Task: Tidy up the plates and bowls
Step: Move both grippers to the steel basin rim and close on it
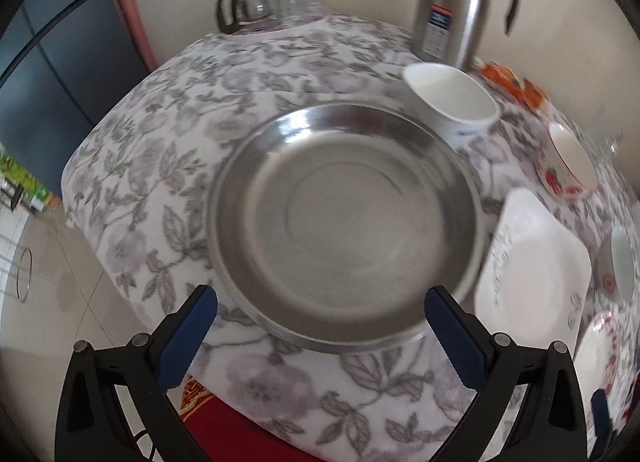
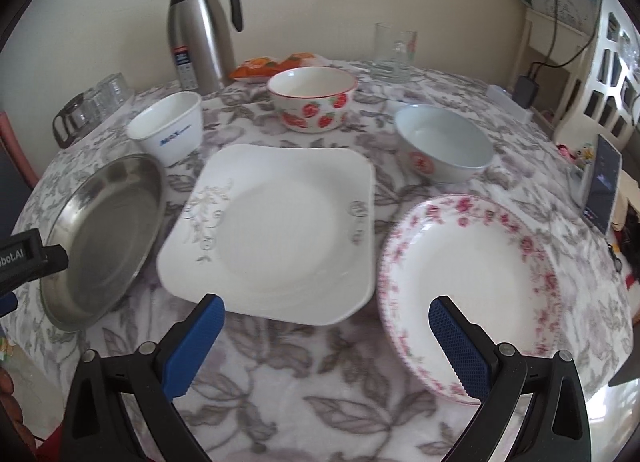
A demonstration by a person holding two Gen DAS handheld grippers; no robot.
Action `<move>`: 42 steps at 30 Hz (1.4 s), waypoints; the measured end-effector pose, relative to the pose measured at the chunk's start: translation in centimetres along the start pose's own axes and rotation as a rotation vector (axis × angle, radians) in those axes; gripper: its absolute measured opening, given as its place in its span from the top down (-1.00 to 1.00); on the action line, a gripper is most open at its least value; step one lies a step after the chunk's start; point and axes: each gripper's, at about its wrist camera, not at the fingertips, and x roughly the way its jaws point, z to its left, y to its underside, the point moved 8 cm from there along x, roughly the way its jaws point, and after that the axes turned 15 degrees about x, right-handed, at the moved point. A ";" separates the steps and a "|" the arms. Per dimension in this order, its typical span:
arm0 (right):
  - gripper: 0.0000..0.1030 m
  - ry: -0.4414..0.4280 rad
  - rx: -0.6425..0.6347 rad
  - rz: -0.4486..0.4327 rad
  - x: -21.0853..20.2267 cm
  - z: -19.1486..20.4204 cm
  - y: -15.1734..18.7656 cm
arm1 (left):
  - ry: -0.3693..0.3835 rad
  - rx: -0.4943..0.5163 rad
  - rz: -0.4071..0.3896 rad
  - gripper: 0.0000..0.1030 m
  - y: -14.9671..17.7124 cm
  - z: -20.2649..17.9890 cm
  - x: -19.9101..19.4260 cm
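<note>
A: Steel plate [image 1: 344,218] lies just ahead of the left gripper [image 1: 320,302], whose jaws gape wide, holding nothing.

B: And the right gripper [image 2: 326,316]?

A: Equally wide, empty; square white plate [image 2: 276,230] ahead-left, floral plate [image 2: 472,282] ahead-right. Stacking looks unstarted; next, I'd judge, a rim grasp.

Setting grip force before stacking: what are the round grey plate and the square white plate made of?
Round grey plate: apparently stainless steel, brushed with a shiny reflective rim. Square white plate: probably glazed ceramic or opal glass, smooth, glossy, with printed grey scrollwork.
</note>
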 end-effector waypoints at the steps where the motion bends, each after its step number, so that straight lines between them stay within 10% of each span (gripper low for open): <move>1: -1.00 -0.012 -0.004 -0.003 0.0 0.6 0.0 | -0.007 -0.016 0.008 -1.00 0.0 0.7 0.1; 22: -0.99 -0.212 -0.045 -0.044 1.1 9.4 -1.2 | -0.034 -0.214 0.031 -1.00 -1.3 9.0 3.6; 42: -0.43 -0.383 -0.153 0.093 5.5 15.2 -2.4 | 0.000 -0.214 -0.039 -1.00 -4.9 10.1 5.6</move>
